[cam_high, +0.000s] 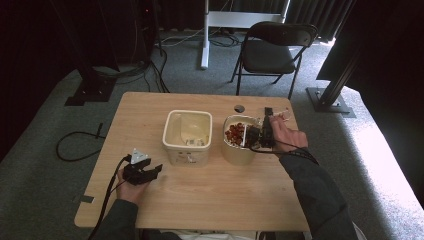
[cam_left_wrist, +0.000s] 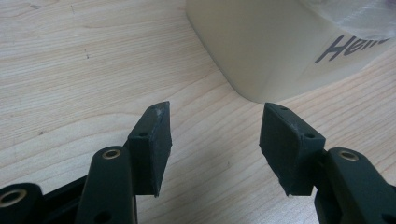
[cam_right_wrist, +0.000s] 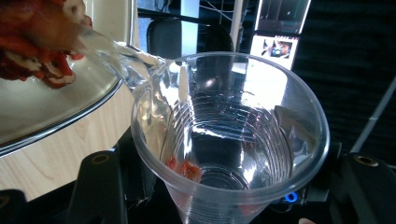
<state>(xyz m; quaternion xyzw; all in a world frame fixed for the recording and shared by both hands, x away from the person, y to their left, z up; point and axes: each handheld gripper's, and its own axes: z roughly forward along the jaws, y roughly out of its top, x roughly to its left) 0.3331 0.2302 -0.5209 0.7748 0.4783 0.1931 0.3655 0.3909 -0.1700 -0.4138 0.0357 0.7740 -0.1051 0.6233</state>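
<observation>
Forearms in dark sleeves come in at the near edge of the wooden table (cam_high: 200, 200). From above, the left gripper (cam_high: 150, 170) rests on the wood just beside the square cream tub (cam_high: 187, 136), on its near left side; the right gripper (cam_high: 253, 136) sits at the far rim of the round tub (cam_high: 239, 145) of red pieces, right of the square one. Along the left gripper (cam_left_wrist: 215, 140), the jaws stand apart with nothing between, pointing at the tub's (cam_left_wrist: 280, 51) lettered corner. Along the right gripper (cam_right_wrist: 224, 186), the jaws clamp a clear plastic cup (cam_right_wrist: 233, 140), its long axis running along them, mouth toward the camera, rim touching the round tub (cam_right_wrist: 46, 107); red bits lie inside.
</observation>
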